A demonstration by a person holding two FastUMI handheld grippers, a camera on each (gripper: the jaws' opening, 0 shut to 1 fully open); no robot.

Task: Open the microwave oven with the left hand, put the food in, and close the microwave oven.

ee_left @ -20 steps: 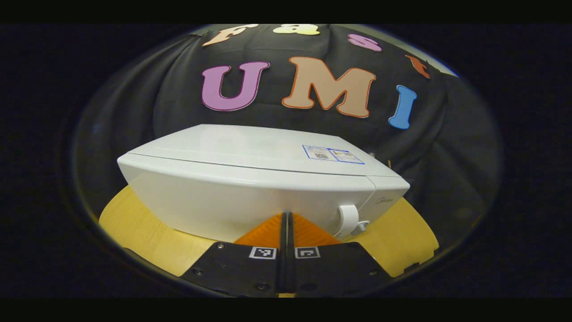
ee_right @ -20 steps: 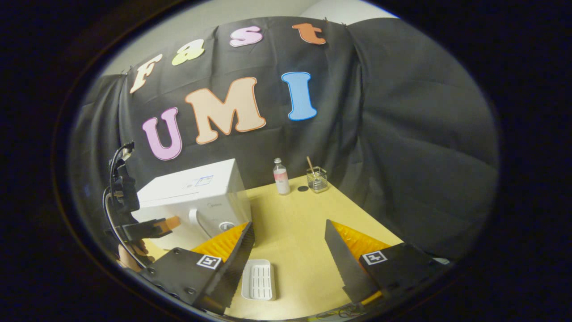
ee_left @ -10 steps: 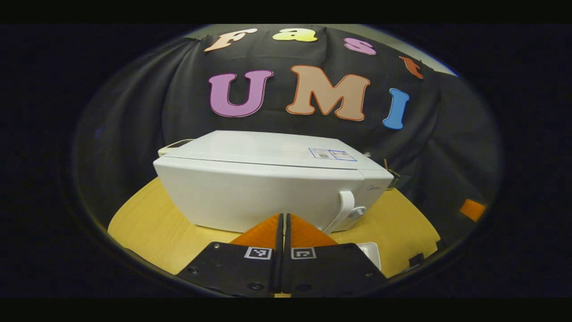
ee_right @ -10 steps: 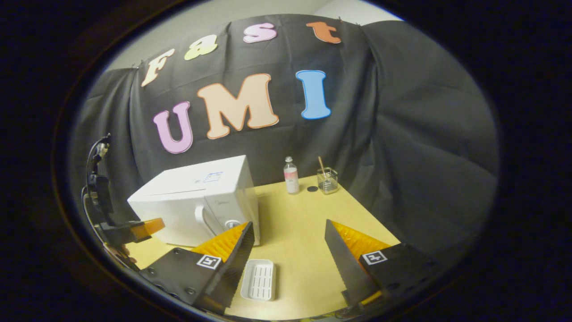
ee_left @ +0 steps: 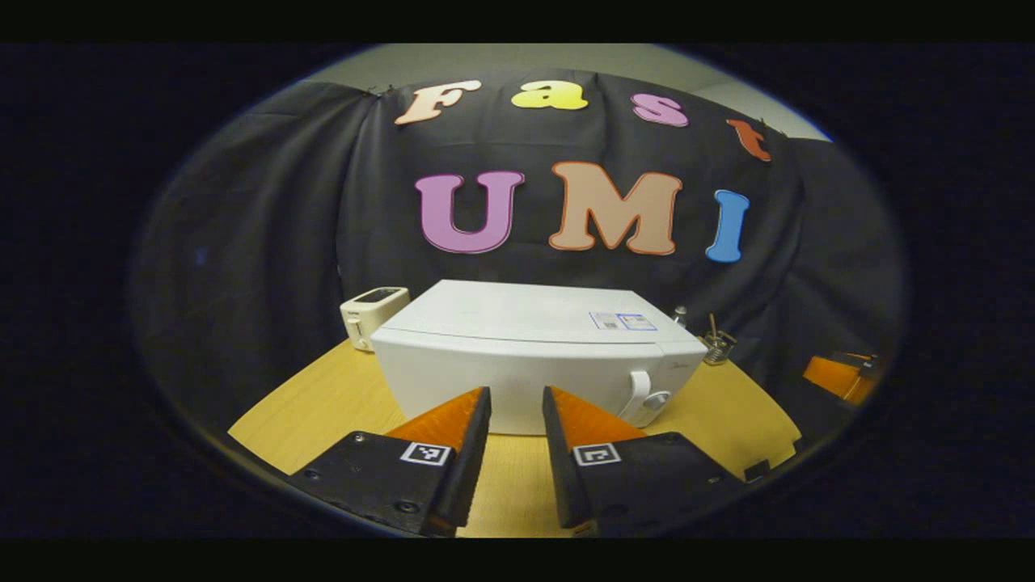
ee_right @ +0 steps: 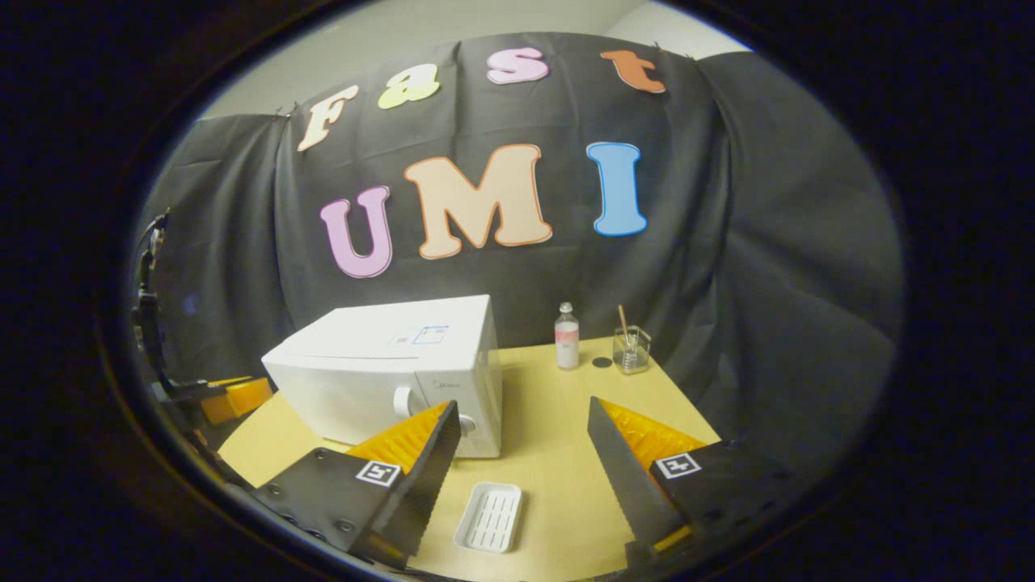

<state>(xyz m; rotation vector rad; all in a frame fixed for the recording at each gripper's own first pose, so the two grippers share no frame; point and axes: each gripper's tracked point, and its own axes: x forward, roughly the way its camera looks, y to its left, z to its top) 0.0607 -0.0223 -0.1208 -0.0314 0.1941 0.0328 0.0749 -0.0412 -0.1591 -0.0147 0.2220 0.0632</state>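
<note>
The left gripper hangs in front of the microwave, fingers slightly parted, holding and touching nothing. The right gripper is spread wide and empty above a white tray lying on the table just before the microwave. The door looks closed, its handle near the microwave's right end. Likely risks: the narrow gap may miss the handle, and a hard pull could drag the microwave. Beyond the microwave stand a bottle and jar.
</note>
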